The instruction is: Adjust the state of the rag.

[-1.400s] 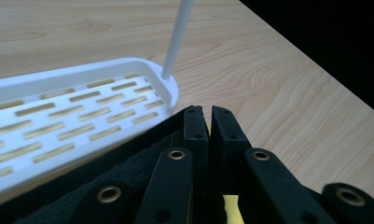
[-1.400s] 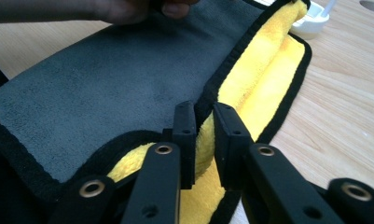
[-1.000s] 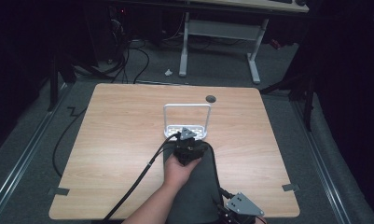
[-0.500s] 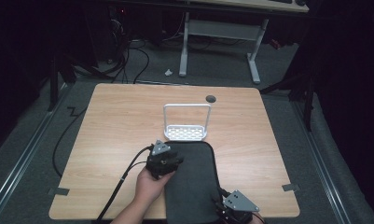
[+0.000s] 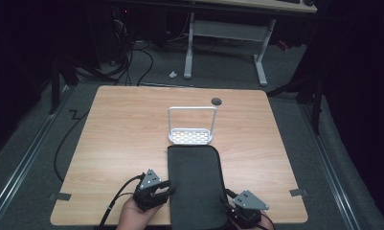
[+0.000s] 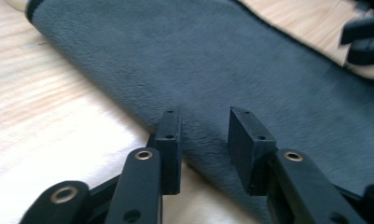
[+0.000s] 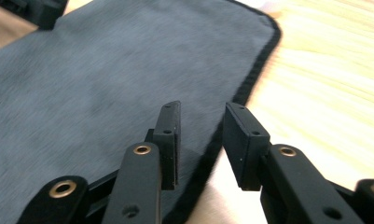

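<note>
A dark grey fleece cloth (image 5: 195, 184) lies flat on the wooden table (image 5: 118, 134), stretching from the middle to the near edge. My left gripper (image 5: 166, 188) sits at the cloth's left edge near the front; in the left gripper view it (image 6: 203, 135) is open, low over the cloth (image 6: 231, 60) edge, gripping nothing. My right gripper (image 5: 230, 203) is at the cloth's right edge. In the right gripper view it (image 7: 201, 135) is open, its jaws standing to either side of the cloth's (image 7: 105, 70) black hem.
A small white wire stand (image 5: 192, 127) with a perforated base stands just beyond the cloth's far end. A round cable hole (image 5: 216, 101) lies behind it. A black cable (image 5: 115, 206) trails off the near edge. White desk legs (image 5: 259, 52) stand on the floor beyond.
My left gripper has drawn back from the cloth's far end by the stand to the near left edge. The cloth now lies flat. The right gripper has barely moved.
</note>
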`<state>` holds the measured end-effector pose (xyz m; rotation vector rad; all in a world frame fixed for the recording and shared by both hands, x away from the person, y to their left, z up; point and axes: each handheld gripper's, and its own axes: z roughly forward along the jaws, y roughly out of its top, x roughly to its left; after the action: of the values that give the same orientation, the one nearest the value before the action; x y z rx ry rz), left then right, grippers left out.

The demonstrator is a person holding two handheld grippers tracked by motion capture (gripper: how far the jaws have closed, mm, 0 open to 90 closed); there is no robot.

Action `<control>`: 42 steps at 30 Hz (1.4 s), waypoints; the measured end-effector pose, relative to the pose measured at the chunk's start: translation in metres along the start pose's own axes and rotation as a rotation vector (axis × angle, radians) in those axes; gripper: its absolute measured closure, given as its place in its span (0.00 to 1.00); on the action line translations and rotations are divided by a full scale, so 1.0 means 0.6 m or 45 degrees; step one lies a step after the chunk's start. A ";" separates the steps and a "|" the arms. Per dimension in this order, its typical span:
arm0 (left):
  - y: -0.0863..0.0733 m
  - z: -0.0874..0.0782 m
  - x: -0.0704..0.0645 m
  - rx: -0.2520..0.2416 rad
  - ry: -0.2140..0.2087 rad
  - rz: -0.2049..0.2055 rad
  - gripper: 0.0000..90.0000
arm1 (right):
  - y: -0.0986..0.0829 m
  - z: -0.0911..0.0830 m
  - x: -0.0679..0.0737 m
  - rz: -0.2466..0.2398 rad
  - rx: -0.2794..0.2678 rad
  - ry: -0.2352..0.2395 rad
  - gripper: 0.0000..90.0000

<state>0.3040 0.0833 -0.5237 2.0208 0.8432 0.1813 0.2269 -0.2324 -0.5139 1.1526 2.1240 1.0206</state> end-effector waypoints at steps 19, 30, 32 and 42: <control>0.009 0.029 0.002 0.096 0.012 0.060 0.71 | 0.073 0.137 -0.050 -0.003 0.184 -0.018 0.99; -0.017 -0.013 -0.019 0.167 -0.011 0.066 0.73 | 0.047 0.094 -0.013 -0.058 0.191 0.070 0.97; -0.023 -0.021 -0.020 0.170 -0.020 0.063 0.74 | 0.042 0.085 -0.005 -0.070 0.189 0.089 0.97; -0.018 -0.033 0.002 0.089 -0.042 -0.041 0.74 | 0.030 0.080 0.004 -0.060 0.136 0.107 0.97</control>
<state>0.2909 0.1017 -0.5213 2.0684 0.8719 0.1012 0.2691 -0.2062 -0.5279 1.1209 2.2851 0.9602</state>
